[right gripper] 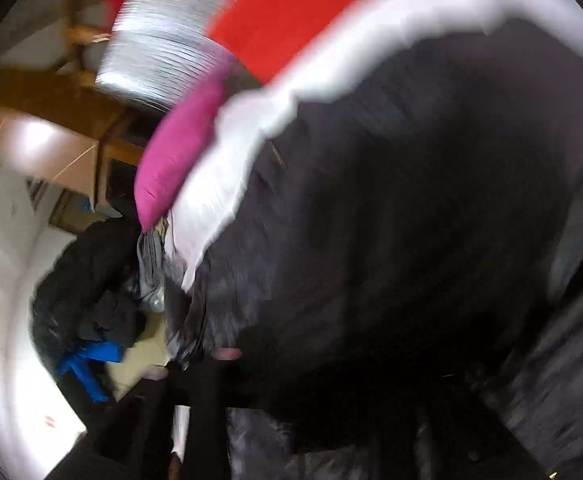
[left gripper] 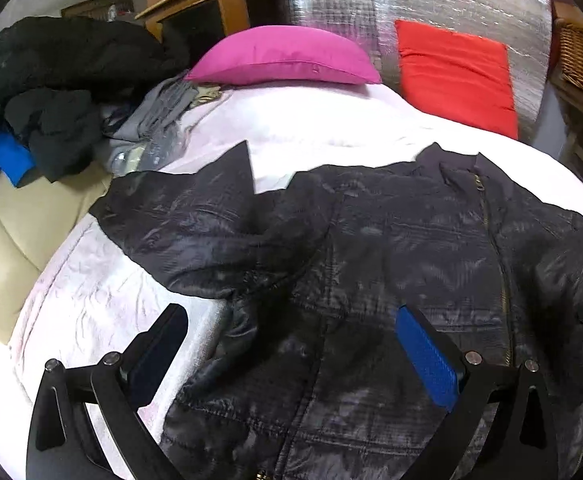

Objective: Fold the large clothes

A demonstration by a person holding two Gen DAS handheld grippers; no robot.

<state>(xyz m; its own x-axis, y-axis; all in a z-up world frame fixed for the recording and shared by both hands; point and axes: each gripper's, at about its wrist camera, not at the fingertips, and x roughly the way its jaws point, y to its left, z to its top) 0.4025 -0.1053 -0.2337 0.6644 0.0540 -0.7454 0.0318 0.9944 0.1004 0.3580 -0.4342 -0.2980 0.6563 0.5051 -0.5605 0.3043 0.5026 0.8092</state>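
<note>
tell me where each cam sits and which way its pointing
Left wrist: on the left claw, looking down along its open fingers at the dark quilted jacket spread on the white bed cover.
Right wrist: on the right claw, tilted and motion-blurred, close over the jacket; its fingers cannot be made out.
Shared: jacket, pink pillow, red cushion, pile of dark clothes.

Dark quilted jacket (left gripper: 371, 248) lies spread, zipped, face-up.
</note>
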